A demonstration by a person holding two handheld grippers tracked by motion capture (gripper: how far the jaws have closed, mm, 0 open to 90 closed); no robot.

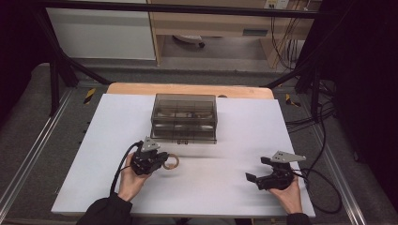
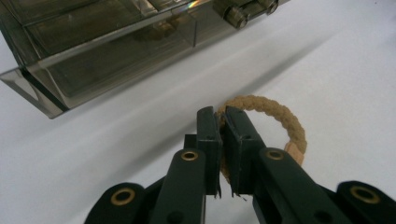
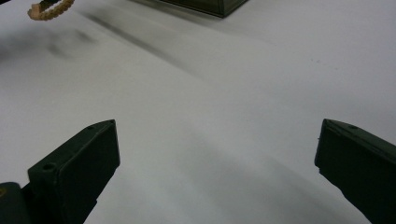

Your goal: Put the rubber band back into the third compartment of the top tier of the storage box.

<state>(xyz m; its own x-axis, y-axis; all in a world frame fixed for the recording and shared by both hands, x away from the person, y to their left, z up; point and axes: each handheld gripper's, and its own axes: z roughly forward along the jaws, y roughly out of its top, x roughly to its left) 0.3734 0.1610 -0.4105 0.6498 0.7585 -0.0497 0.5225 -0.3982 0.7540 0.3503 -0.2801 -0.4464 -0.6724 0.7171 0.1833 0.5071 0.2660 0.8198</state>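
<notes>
A tan braided ring [image 2: 280,116] hangs just above the white table, pinched at its near side by my left gripper [image 2: 223,116], whose jaws are shut on it. In the high view the ring [image 1: 172,162] sticks out to the right of the left gripper [image 1: 162,160]. A smoky see-through drawer box [image 1: 184,118] stands behind it in the middle of the table; its front [image 2: 93,70] fills the upper left of the left gripper view. My right gripper [image 1: 257,169] rests at the table's front right, jaws wide apart with nothing between them [image 3: 217,154].
The white table top [image 1: 225,187] sits on a wooden board [image 1: 187,89]. Black frame bars [image 1: 61,65] and cables [image 1: 324,183] run along both sides. The ring [image 3: 49,10] and a corner of the box [image 3: 210,5] show far off in the right gripper view.
</notes>
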